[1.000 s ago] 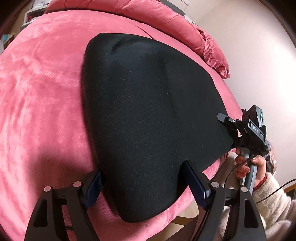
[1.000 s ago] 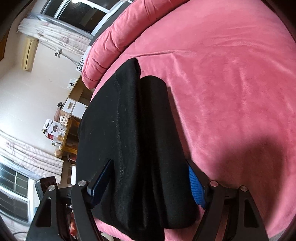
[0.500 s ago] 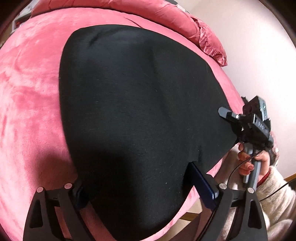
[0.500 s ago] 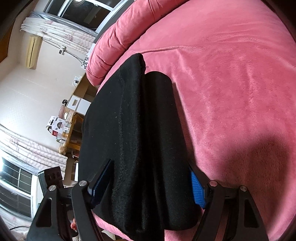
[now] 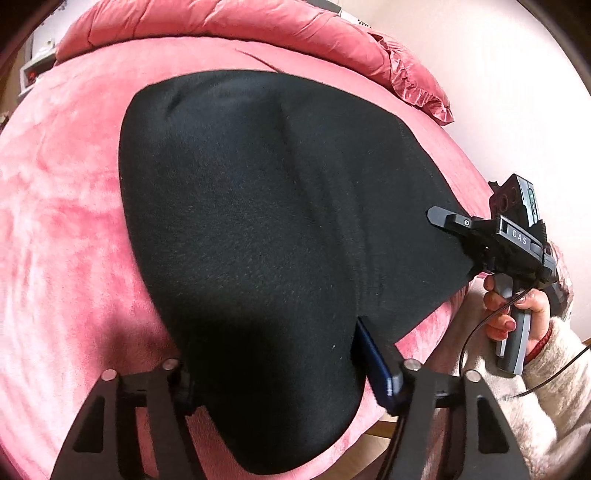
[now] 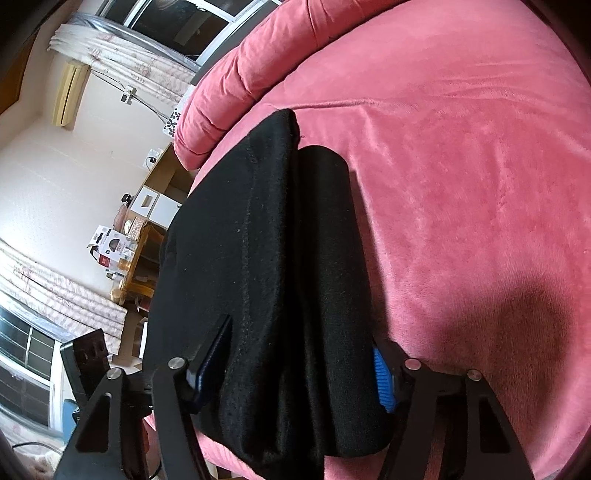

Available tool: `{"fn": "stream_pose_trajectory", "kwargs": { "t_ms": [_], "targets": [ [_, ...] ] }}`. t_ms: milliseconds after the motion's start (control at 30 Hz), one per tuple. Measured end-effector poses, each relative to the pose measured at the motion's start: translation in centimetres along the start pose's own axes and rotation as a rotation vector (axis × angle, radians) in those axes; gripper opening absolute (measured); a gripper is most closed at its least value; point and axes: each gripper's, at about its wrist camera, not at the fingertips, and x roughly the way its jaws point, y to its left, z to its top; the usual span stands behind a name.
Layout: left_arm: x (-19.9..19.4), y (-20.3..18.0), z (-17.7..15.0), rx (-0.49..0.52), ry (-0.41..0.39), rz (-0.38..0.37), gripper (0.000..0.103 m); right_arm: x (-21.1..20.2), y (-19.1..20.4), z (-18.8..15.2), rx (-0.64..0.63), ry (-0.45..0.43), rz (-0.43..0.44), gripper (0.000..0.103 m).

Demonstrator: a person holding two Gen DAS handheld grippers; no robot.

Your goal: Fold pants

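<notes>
Black pants (image 5: 258, 221) lie folded on a pink bed (image 5: 55, 221), their near end at the bed's front edge. My left gripper (image 5: 280, 373) stands open with its jaws either side of the pants' near corner; the left pad is hidden under the cloth. My right gripper (image 6: 295, 365) is open astride the other near corner of the pants (image 6: 266, 266), blue pads on both sides of the thick fold. The right gripper also shows in the left wrist view (image 5: 443, 219), at the pants' right edge, held by a hand.
A rolled pink duvet (image 5: 258, 26) lies along the bed's far side. A white wall (image 5: 517, 92) is right of the bed. In the right wrist view, a wooden shelf with boxes (image 6: 136, 251), curtains and a window stand beyond the bed's left edge.
Both grippers have pushed forward over the pants' near edge, so the cloth sits deeper between the jaws. The left gripper's view has shifted a little to the left.
</notes>
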Motion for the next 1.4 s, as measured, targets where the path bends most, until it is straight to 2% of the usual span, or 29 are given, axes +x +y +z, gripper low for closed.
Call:
{"fn": "stream_pose_trajectory", "kwargs": {
  "t_ms": [133,233,500,733,1000,1267,1400],
  "targets": [
    [-1.0,-1.2,0.0,0.037,-0.036,0.051,0.056,-0.5,1.1,0.1,-0.041,-0.028,-0.004,0.055],
    [-1.5,-2.3,0.3,0.074,-0.055,0.087,0.053,-1.0,2.4,0.2,-0.083,-0.052,-0.008,0.051],
    [-3.7,-3.0,1.7,0.146,-0.126,0.177,0.052,-0.9,6.0,1.5,-0.156,-0.086,0.025,0.048],
    [-5.0,-0.6,4.9,0.157,-0.179,0.244,0.052,1.5,8.1,4.5,-0.180,-0.105,0.049,0.048],
    [-4.9,3.2,11.2,0.166,-0.236,0.310,0.052,5.7,10.8,10.2,-0.186,-0.126,0.055,0.048],
    [-2.2,6.3,16.0,0.183,-0.266,0.375,0.052,9.8,10.9,14.6,-0.178,-0.133,0.047,0.048],
    [0.8,7.4,17.3,0.167,-0.224,0.400,0.054,12.5,9.3,15.5,-0.163,-0.111,-0.008,0.048]
  ]
}}
